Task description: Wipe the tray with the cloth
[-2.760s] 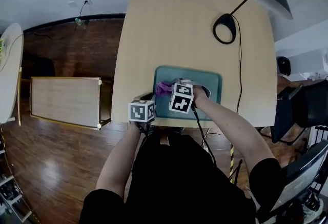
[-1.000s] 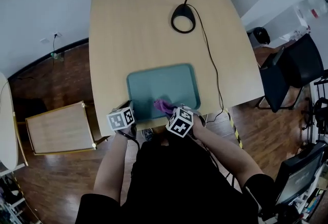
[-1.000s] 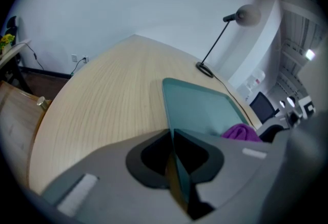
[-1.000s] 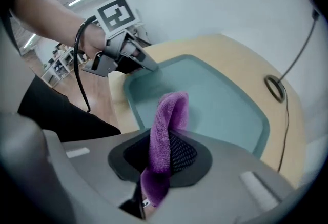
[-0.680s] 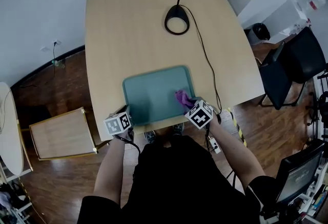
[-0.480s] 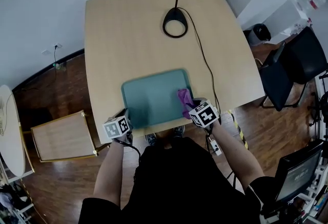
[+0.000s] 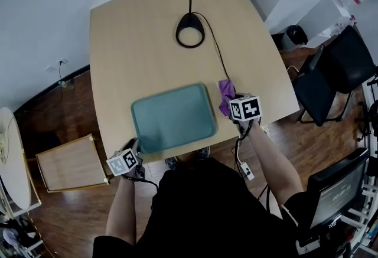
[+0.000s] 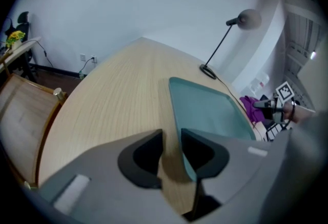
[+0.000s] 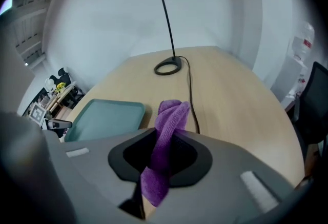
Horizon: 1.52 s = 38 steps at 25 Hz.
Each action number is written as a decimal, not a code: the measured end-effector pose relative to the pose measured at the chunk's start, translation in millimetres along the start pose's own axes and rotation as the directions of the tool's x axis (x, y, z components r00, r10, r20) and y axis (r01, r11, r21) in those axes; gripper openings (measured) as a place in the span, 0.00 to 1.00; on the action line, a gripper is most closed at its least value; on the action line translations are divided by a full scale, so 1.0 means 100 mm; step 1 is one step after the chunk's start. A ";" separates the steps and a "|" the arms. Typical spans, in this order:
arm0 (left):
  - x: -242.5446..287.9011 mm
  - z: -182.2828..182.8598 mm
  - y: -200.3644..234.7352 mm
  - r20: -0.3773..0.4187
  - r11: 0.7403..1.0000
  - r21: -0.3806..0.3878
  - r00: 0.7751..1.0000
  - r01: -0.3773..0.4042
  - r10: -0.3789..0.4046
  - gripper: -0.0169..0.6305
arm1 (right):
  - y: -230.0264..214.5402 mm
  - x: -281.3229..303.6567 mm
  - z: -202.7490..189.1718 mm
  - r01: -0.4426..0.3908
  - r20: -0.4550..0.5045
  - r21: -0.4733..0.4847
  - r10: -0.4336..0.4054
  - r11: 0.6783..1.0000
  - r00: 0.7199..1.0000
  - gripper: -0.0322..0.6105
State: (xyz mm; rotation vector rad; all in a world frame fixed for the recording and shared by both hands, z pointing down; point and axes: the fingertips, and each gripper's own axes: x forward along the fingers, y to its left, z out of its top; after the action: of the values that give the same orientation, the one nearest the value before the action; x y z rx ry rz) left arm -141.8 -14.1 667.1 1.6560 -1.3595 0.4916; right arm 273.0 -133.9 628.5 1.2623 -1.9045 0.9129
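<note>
- Your right gripper (image 9: 165,152) is clenched on the purple terry cloth (image 9: 169,115). It pinches the cloth near the middle, so a folded wad sticks out ahead of the jaws to rub with and a short tail hangs behind them.
- That cloth lies lengthwise along the line this gripper points. Its free end leads away from you, toward the black ring-shaped lamp base (image 9: 168,66).
- The cloth sits over the bare pale wooden table (image 7: 147,44), just ahead of the gripper and off the tray's right edge. I cannot tell whether it touches the wood.
- Left of this gripper, the teal rectangular plastic tray (image 7: 171,118) lies flat, its long axis running side to side.
- Your left gripper (image 8: 171,138) has just been opening. Its jaws stand apart and press on nothing, with the tray's near corner just ahead of the gap. That looks like a good spot for pinning the rim while you wipe.
</note>
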 end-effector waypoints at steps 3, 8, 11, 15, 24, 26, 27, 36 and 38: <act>-0.17 -0.12 0.00 0.007 1.000 -0.009 1.000 -0.017 0.017 0.25 | -0.08 0.15 -0.12 -0.003 -0.055 0.019 0.004 1.000 0.999 0.15; -0.52 -0.08 -0.09 0.096 0.998 0.012 0.993 -0.068 0.067 0.25 | -0.13 0.41 -0.35 0.032 -0.089 -0.011 -0.033 0.999 0.995 0.17; -0.67 -0.11 -0.12 0.113 0.993 0.048 0.989 -0.105 0.099 0.25 | -0.12 0.42 -0.33 0.028 -0.042 -0.018 -0.029 0.999 0.999 0.17; -0.79 -0.15 -0.20 0.137 0.991 0.081 0.986 -0.107 0.095 0.25 | -0.11 0.16 -0.13 0.016 0.090 0.013 -0.017 1.000 0.996 0.20; -1.19 0.21 -0.39 0.333 0.987 0.162 0.942 -0.024 -0.032 0.24 | -0.01 -0.96 0.09 0.056 0.320 0.091 -0.082 0.994 0.944 0.25; -1.37 0.28 -0.47 0.376 0.977 0.212 0.924 -0.012 -0.070 0.23 | 0.13 -1.26 0.24 0.052 0.390 0.093 -0.085 0.994 0.917 0.26; -1.49 0.31 -0.51 0.402 0.972 0.236 0.912 -0.011 -0.088 0.20 | 0.26 -1.46 0.33 0.042 0.443 0.097 -0.081 0.994 0.893 0.25; -2.52 0.29 -0.98 0.535 0.921 0.389 0.810 0.017 -0.241 0.14 | 1.73 -2.45 0.05 -0.090 0.671 0.001 0.066 0.996 0.739 0.19; -2.74 0.35 -1.12 0.571 0.907 0.422 0.779 -0.009 -0.258 0.13 | 1.92 -2.58 -0.03 -0.075 0.697 -0.065 0.099 0.995 0.710 0.18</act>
State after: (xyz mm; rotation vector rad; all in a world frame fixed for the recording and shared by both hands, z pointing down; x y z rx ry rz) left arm -132.7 107.8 394.9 2.3833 -1.6672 0.1390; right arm 172.9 46.1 381.1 1.6691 -2.5648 0.4473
